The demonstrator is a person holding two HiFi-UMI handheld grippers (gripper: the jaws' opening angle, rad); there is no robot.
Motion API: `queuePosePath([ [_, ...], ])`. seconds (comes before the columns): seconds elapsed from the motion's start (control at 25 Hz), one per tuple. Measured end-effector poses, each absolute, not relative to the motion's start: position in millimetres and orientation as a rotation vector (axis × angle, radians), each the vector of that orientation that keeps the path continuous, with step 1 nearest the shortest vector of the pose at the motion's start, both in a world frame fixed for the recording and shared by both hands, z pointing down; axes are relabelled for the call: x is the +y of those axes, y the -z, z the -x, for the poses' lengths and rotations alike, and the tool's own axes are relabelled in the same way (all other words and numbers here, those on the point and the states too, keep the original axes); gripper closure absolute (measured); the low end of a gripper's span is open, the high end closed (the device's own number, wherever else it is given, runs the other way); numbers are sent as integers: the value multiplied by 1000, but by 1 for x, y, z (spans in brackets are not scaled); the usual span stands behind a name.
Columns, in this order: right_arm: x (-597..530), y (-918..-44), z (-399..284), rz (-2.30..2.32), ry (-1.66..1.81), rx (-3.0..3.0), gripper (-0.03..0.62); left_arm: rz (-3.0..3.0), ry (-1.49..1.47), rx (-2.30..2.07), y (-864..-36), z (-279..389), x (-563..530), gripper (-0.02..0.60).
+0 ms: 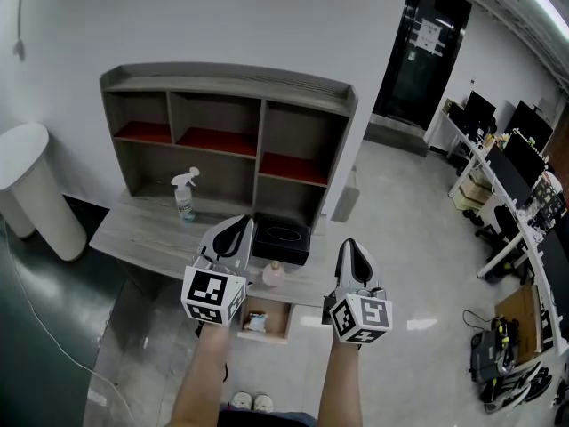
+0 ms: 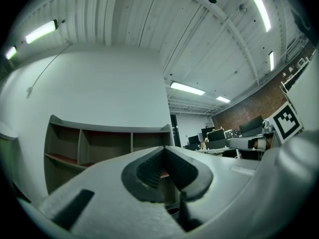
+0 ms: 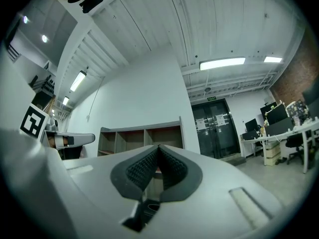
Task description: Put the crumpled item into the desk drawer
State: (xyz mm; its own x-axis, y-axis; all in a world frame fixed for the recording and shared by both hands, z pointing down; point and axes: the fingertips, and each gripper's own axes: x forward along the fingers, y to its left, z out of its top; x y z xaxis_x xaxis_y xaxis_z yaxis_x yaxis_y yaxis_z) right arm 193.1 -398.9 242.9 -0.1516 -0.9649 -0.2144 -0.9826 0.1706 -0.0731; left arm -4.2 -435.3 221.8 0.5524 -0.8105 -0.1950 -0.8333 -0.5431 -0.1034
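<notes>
In the head view the wooden desk (image 1: 133, 229) stands below me with its small drawer (image 1: 267, 326) pulled open at the front edge. A small pale crumpled item (image 1: 256, 322) lies inside the drawer. My left gripper (image 1: 236, 231) is held above the desk front, shut and empty. To its right my right gripper (image 1: 349, 253) is level with it, also shut with nothing in it. In the left gripper view the jaws (image 2: 163, 153) meet tip to tip, and in the right gripper view the jaws (image 3: 158, 152) are pressed together too.
A shelf hutch (image 1: 227, 132) with red-floored compartments stands on the desk. A spray bottle (image 1: 184, 194), a black box (image 1: 283, 238) and a small pink object (image 1: 273, 274) sit on the desktop. A white round stand (image 1: 31, 185) is at left, office desks (image 1: 511, 203) at right.
</notes>
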Motion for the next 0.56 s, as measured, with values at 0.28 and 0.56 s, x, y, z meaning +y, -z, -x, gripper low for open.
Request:
queuePosePath([
  [0.28,-398,-246,-194,1885,-112,2238,585,2617,-154,1392,-229,1,-434,577],
  [0.56,-400,-248,-190,1879,-101,2247,585,2618,-143,1407,-233,5,-436,577],
])
